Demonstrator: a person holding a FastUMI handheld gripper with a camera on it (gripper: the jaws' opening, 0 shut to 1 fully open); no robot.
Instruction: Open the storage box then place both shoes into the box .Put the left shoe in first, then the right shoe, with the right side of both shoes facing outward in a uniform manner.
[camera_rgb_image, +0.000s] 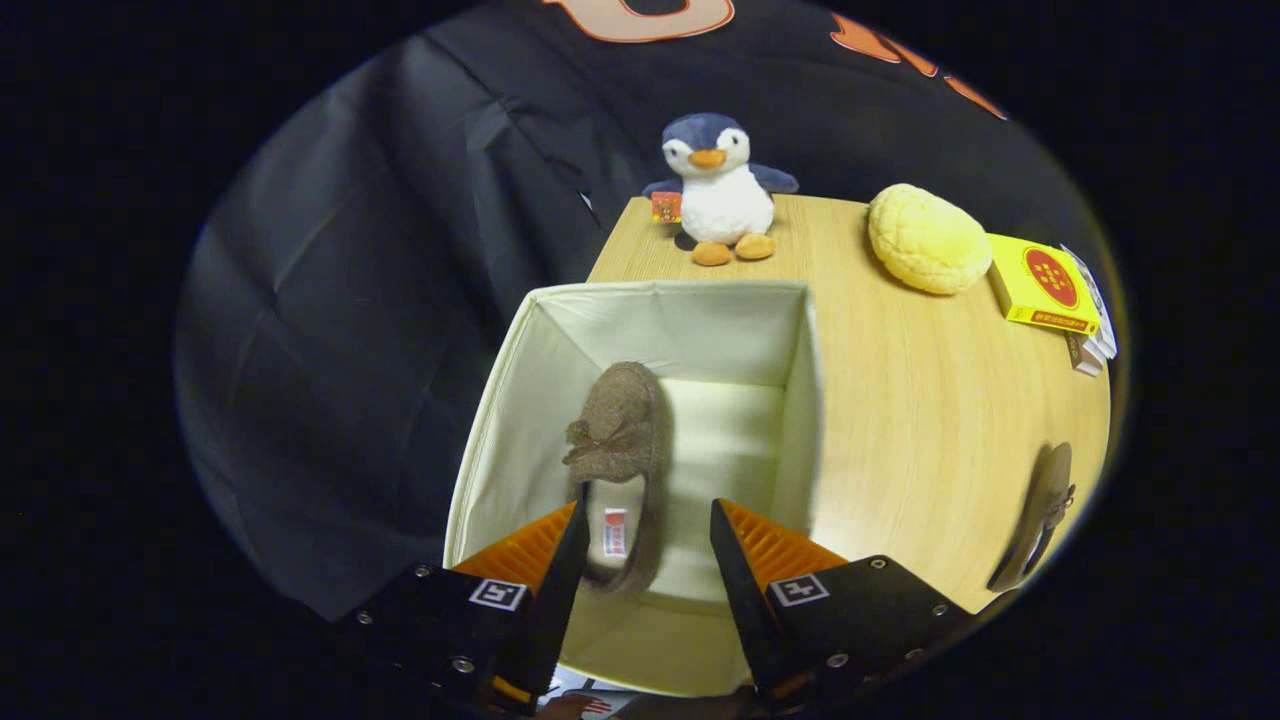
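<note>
Gripper: the gripper (645, 545) hung over the near edge of the storage box, its fingers spread apart with nothing pressed between them.
Storage box: the storage box (800, 380), pale cloth and square, stood open at the near left corner of the table.
Shoe in the box: a brown shoe (625, 440) with a small bow on top lay on the box floor along the left wall, toe pointing away; its heel end sat just by the left finger, and I couldn't tell whether they touched.
Second shoe: the other brown shoe (1040, 515) lay on the table (930, 420), well to the right of the box.
Penguin: a plush penguin (720, 190) sat upright at the far edge of the table, beyond the box.
Bread: a yellow bun-shaped toy (928, 238) rested to the right of the penguin.
Cartons: a yellow carton (1040, 285) lay just beside the bun, with a white carton (1092, 335) beside it.
</note>
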